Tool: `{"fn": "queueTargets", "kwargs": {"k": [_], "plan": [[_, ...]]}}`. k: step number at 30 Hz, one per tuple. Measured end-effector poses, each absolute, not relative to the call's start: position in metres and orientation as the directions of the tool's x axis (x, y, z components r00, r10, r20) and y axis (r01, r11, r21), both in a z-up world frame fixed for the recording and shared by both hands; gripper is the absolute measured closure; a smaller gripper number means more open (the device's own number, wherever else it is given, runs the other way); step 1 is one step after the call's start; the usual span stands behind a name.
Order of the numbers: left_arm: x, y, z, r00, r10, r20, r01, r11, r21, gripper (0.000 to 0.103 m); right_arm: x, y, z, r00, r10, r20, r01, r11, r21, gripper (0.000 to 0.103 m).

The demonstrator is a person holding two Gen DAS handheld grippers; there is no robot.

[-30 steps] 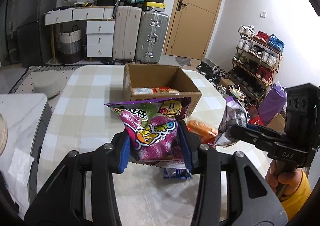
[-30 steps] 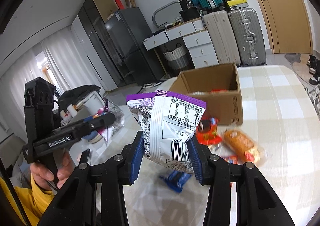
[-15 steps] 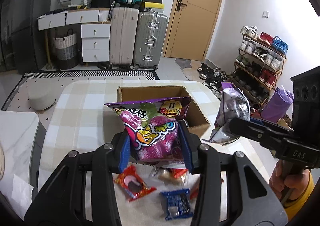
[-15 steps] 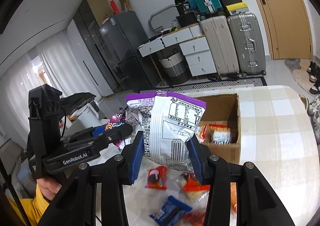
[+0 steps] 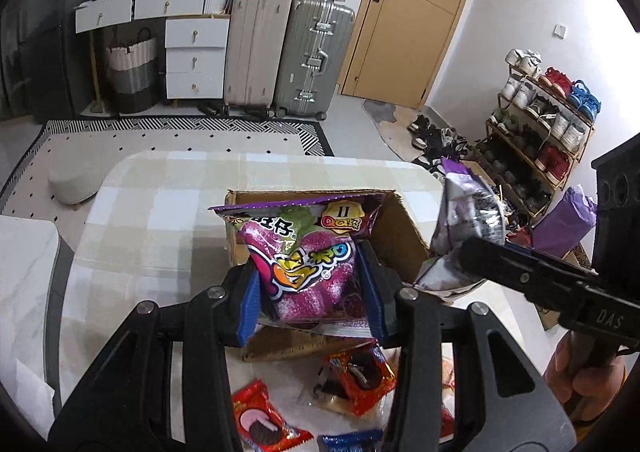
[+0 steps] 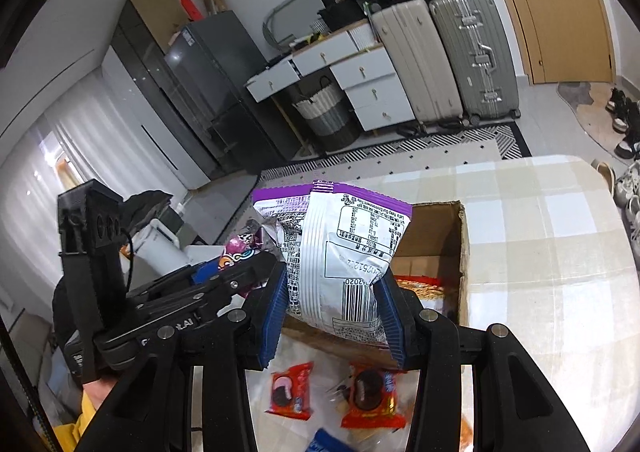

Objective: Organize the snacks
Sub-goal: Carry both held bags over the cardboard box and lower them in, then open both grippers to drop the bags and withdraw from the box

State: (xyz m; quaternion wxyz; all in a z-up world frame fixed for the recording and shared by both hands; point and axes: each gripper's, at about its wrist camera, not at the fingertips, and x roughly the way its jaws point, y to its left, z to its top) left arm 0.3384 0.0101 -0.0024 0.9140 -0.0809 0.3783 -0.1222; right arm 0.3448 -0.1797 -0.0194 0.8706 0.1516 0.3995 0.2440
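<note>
purple snack bag [image 5: 308,268] | left jaws pinching | nearer cardboard box [image 5: 400,236] | right jaws pinching white bag [image 6: 344,252]

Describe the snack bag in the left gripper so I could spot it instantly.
On the checked table stands an open cardboard box. Just above it, the left gripper clamps a purple bag, its cartoon front showing; the neighbouring bag looks mostly silver.

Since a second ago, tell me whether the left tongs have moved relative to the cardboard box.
Yes. The left tongs, shut on the purple snack bag, have advanced toward the cardboard box; the bag now hangs over its opening instead of short of it.
</note>
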Motion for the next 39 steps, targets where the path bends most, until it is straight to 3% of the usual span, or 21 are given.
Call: {"fn": "queueTargets", "kwargs": {"k": [22,25,26,27,39], "plan": [[0.454,-0.013,-0.093,0.568,-0.306,-0.764,0.162,0.952,-0.261,0.063,0.390,-0.181,-0.087,0.476,0.514,-0.714,-0.240,0.857,0.457,0.059],[0.459,-0.014,-0.101,0.559,-0.292,-0.776,0.162,0.956,-0.244,0.045,0.391,-0.179,-0.088,0.472,0.513,-0.717,-0.243,0.857,0.454,0.059],[0.453,-0.015,-0.102,0.566,-0.286,-0.774,0.159,0.958,-0.237,0.033,0.391,-0.178,-0.088,0.471,0.513,-0.718,-0.245,0.857,0.453,0.059],[0.454,-0.015,-0.101,0.578,-0.285,-0.765,0.160,0.958,-0.237,0.028,0.391,-0.178,-0.088,0.470,0.513,-0.719,-0.245,0.858,0.452,0.059],[0.406,0.009,-0.077,0.630,-0.275,-0.726,0.140,0.960,-0.243,0.026,0.388,-0.168,-0.085,0.470,0.507,-0.723,-0.259,0.862,0.436,0.057]]}}
